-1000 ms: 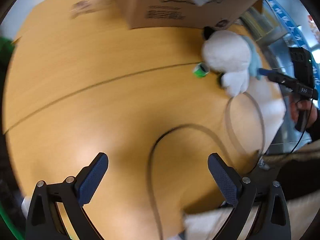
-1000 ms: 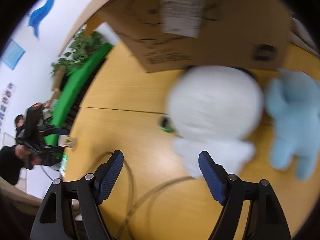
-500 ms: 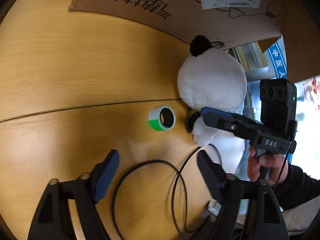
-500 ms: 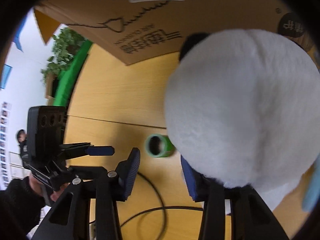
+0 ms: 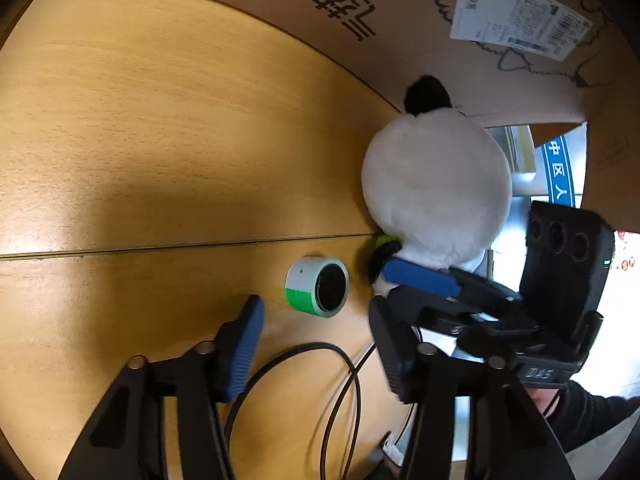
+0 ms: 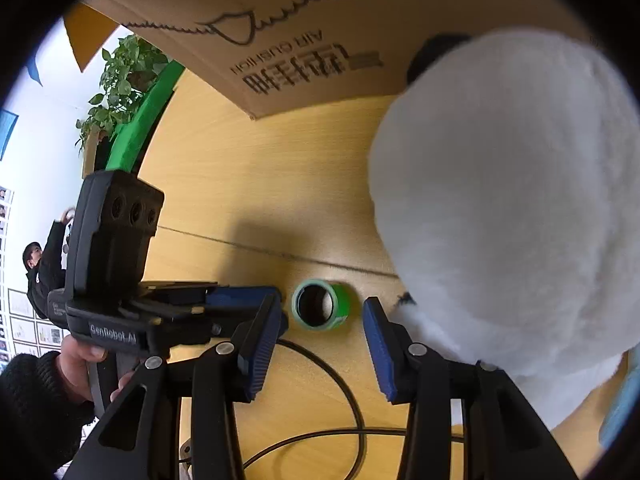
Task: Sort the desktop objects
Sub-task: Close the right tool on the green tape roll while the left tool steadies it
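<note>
- Both hand-held grippers come at the same patch of wooden desk [image 5: 160,140] from opposite sides, and the roll of green tape [image 5: 317,286] lies between them, on its side with the hollow core facing the cameras.
- The left gripper [image 5: 320,344] has its jaws spread wide and holds nothing; the tape sits just ahead of the gap between its blue pads, a little toward the right-hand pad, not yet between them.
- The right gripper [image 6: 322,344] is likewise parted with nothing gripped. Seen from its own camera the tape [image 6: 322,308] lies just beyond its fingertips, close to centred in the opening.
- The white plush toy [image 5: 436,196] stands just beside the tape, its back to the cardboard box [image 5: 400,20]. One blue finger of the right gripper, seen from the left camera, lies against the toy's lower edge, so the toy crowds that side of any reach for the tape.
- My guess is that the box, standing open-flapped at the back of the desk, is where sorted things are meant to go, but its inside is not visible.
- A black cable [image 5: 340,380] loops on the desk under both grippers, near the tape, and could snag a low approach.
- Which gripper is meant to take the tape I cannot tell; both are placed for it.
</note>
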The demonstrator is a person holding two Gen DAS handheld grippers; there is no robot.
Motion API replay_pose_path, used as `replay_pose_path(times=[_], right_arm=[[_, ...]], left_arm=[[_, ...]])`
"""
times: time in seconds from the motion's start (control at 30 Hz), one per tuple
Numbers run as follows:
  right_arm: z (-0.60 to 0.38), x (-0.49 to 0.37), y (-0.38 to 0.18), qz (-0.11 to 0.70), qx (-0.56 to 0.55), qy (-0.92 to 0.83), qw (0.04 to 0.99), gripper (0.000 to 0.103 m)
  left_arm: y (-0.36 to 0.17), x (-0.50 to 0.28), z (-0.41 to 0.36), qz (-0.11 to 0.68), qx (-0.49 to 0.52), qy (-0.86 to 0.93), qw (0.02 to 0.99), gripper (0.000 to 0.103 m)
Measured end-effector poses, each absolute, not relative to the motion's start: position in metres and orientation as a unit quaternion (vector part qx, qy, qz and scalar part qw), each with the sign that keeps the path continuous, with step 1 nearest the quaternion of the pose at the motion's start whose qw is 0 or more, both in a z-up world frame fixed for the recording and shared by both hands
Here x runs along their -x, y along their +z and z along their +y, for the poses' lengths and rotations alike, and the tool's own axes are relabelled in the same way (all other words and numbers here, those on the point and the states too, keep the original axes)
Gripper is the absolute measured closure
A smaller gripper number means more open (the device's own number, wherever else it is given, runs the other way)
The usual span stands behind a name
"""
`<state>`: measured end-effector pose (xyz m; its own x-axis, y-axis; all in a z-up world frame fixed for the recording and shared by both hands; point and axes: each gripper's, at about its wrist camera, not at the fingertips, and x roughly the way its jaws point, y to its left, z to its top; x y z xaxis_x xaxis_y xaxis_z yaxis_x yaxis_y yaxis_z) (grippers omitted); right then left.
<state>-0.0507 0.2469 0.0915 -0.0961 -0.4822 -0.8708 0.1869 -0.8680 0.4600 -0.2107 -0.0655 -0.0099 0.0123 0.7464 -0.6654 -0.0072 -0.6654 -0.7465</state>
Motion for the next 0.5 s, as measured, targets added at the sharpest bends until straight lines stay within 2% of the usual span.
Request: replay_pose_path(times=[0.07,0.13,0.23,0.5], right_arm=[[0.246,0.054,0.083,-0.11,-0.644,-0.725,0.22,0.077],[0.243,0.055,0.078,-0.1,-0.649,-0.721,0.22,0.083],[0.237,0.056,0.073,-0.085,-0.654,-0.717,0.225,0.086],[0.225,0.058,0.061,-0.05,-0.666,-0.706,0.235,0.093]], left_arm=[[-0.013,0.213,-0.065,-0.289,0.651,0.638,0.294,0.059],[-0.015,0.214,-0.065,-0.289,0.655,0.635,0.291,0.071],[-0.021,0.217,-0.068,-0.299,0.663,0.627,0.279,0.081],[-0.019,0.216,-0.059,-0.292,0.668,0.623,0.284,0.083]])
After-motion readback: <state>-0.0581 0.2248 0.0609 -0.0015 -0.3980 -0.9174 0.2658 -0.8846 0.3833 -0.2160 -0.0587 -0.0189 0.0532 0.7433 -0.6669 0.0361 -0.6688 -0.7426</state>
